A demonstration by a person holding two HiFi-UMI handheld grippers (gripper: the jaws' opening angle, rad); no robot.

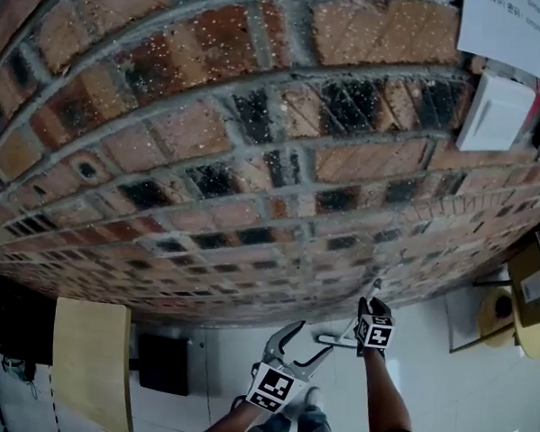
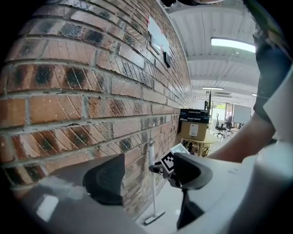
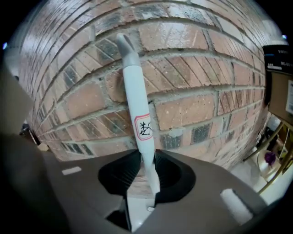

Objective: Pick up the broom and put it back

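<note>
Now R tongs (image 3: 146,176) grip broom handle (image 3: 136,105).

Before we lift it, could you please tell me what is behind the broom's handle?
The brick wall stands right behind the broom handle. The fingers of the right gripper, closed on it, hide the wall lower down.

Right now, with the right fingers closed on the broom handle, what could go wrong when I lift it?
1. The right gripper holds the broom high on its thin, smooth handle; the long lower part may swing or slip.
2. The handle stands against the brick wall; the broom head could scrape or knock it.
3. The left gripper is open and empty, so nothing steadies the broom.
</note>
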